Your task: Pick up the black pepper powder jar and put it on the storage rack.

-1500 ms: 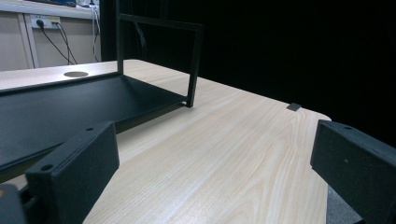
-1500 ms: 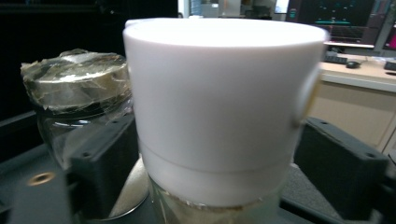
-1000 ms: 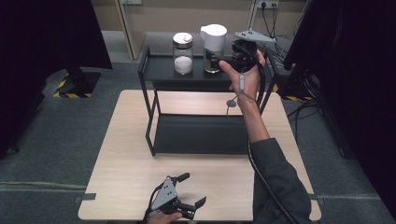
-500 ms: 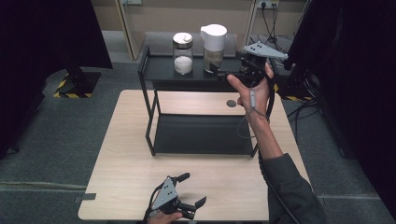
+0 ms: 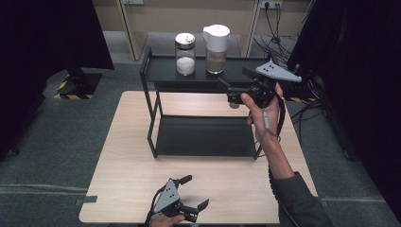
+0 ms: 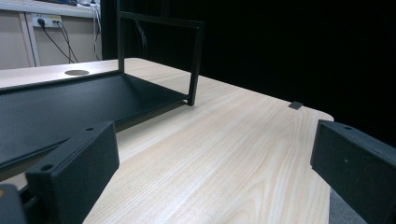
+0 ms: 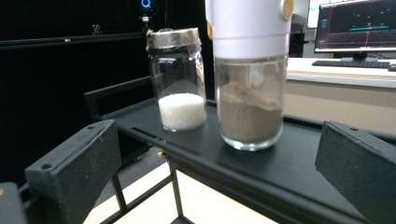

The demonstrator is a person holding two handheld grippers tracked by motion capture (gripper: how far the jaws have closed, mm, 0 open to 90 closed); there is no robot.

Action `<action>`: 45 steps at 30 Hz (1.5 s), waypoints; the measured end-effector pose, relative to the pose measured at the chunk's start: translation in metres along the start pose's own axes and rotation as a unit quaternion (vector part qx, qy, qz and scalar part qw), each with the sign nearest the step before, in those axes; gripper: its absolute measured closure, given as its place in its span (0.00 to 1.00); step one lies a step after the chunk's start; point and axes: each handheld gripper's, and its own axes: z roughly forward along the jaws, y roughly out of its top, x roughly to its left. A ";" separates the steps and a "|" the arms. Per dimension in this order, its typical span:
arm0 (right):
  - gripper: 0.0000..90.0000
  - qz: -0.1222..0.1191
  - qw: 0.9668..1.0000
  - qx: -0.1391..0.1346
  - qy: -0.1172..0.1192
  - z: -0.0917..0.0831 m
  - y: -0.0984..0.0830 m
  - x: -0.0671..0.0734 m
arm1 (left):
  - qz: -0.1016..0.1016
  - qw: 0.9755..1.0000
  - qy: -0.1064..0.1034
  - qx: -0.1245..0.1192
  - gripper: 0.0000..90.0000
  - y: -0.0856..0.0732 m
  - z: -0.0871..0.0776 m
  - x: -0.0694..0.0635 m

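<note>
Change since the earlier frames: the right gripper (image 5: pixel 232 91) has been drawn back from the white-lidded jar (image 5: pixel 216 42) toward the 4 o'clock side of the shelf top; half a second ago it was still level with the jar, a second ago right against it. The left gripper (image 5: pixel 193 193) has been left where it was at the table's 6 o'clock edge.

Item 1, left gripper. Held low over the wooden table (image 5: pixel 127 175), jaws spread wide, nothing between them. In the left gripper view the black shelf rack (image 6: pixel 93 100) is seen at 10 o'clock, beyond the jaws.

Item 2, glass jar with white grains (image 5: pixel 185 53). Stood upright on the rack's top shelf (image 5: pixel 163 71), just beside item 3, at its 9 o'clock. A metal lid is fitted; the jar is filled low with white grains.

Item 3, white-lidded jar (image 7: pixel 250 74). Stood upright on the top shelf, at 11 o'clock from the right gripper and apart from it. In the right gripper view it is framed between the two jaws but farther off, untouched. A clear glass body is roughly half filled with brown powder; a tall white cap is fitted.

Item 4, right gripper. Jaws parted wide, nothing grasped.
</note>
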 end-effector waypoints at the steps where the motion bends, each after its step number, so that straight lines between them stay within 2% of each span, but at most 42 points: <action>1: 0.00 -0.003 1.000 -0.001 0.000 -0.003 -0.003 0.000 | 0.000 1.000 0.000 0.000 0.00 0.000 0.000 0.000; 4: 0.00 -0.014 1.000 -0.001 0.000 -0.010 -0.013 0.002 | 0.000 1.000 0.000 0.001 0.00 0.000 0.000 0.000; 13: 0.01 -0.015 1.000 -0.006 0.021 -0.028 -0.046 0.002 | 0.000 1.000 0.001 0.000 0.00 0.000 0.000 -0.001; 23: 0.00 -0.025 0.999 -0.006 0.031 -0.044 -0.076 0.008 | 0.001 1.000 0.003 0.001 0.00 0.000 0.001 0.000; 37: 0.01 -0.010 0.998 0.006 0.068 -0.071 -0.119 0.016 | 0.001 1.000 0.004 0.002 0.00 -0.001 0.001 -0.001; 42: 0.01 -0.011 0.998 0.016 0.066 -0.079 -0.134 0.019 | 0.001 1.000 0.006 0.001 0.00 -0.001 0.001 0.000; 45: 0.01 -0.004 0.998 0.012 0.064 -0.084 -0.148 0.020 | 0.002 1.000 0.007 0.001 0.00 -0.001 0.001 0.000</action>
